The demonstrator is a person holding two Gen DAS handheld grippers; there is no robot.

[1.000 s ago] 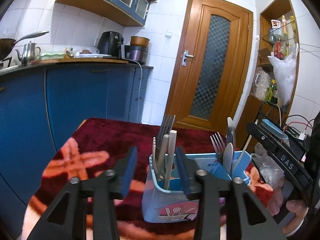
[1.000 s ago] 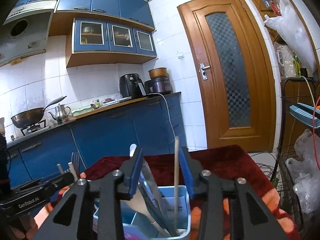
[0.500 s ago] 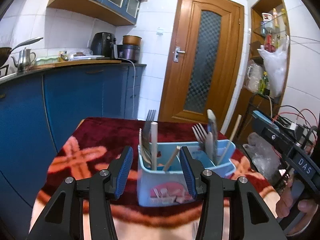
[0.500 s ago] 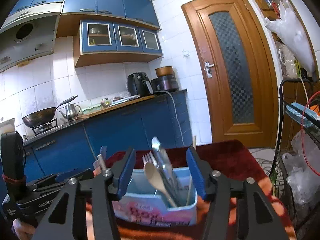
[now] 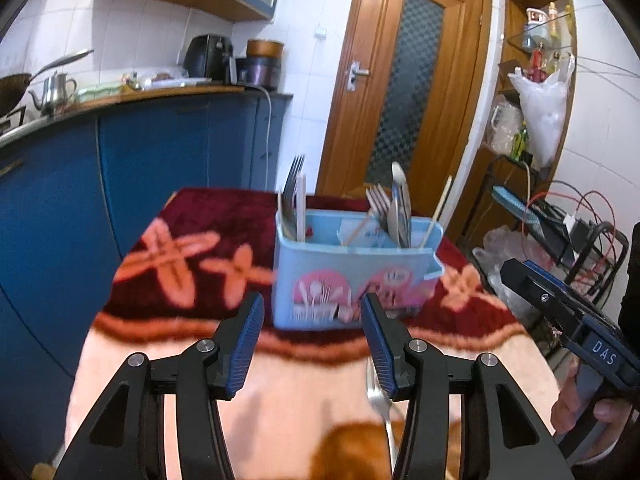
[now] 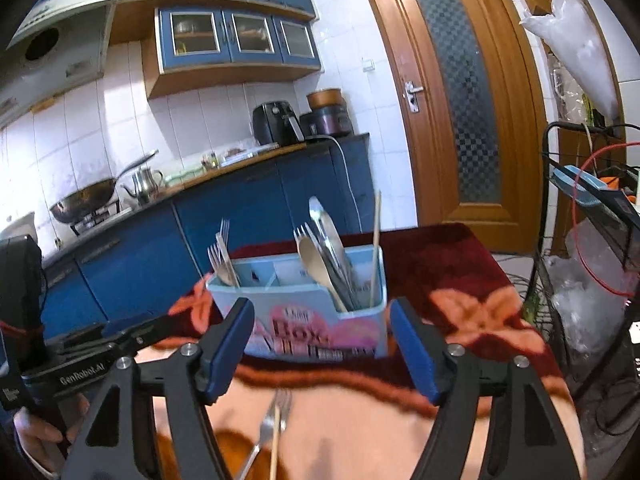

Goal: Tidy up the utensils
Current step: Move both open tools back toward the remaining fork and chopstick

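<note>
A light blue utensil holder (image 5: pixel 354 274) (image 6: pixel 316 320) stands on the red flowered table cloth (image 5: pixel 180 264), with forks, spoons and chopsticks upright in its compartments. My left gripper (image 5: pixel 312 340) hangs in front of the holder, its jaws opening with nothing between them. My right gripper (image 6: pixel 322 344) is also in front of the holder, jaws opening and holding nothing. A loose fork (image 6: pixel 268 420) and a chopstick (image 6: pixel 275 440) lie on the cloth just below the right gripper; the fork (image 5: pixel 378 400) shows beside the left gripper's right finger.
Blue kitchen cabinets (image 5: pixel 120 160) with a kettle (image 5: pixel 52 92) and appliances run along the left. A wooden door (image 5: pixel 404 92) stands behind the table. A wire rack with cables and bags (image 5: pixel 560 220) sits at the right. A hand (image 5: pixel 576 412) grips the other handle.
Both grippers have drawn back from above the holder toward the near side of the table, and their jaws have widened. The chopsticks they were around stay in the holder.
</note>
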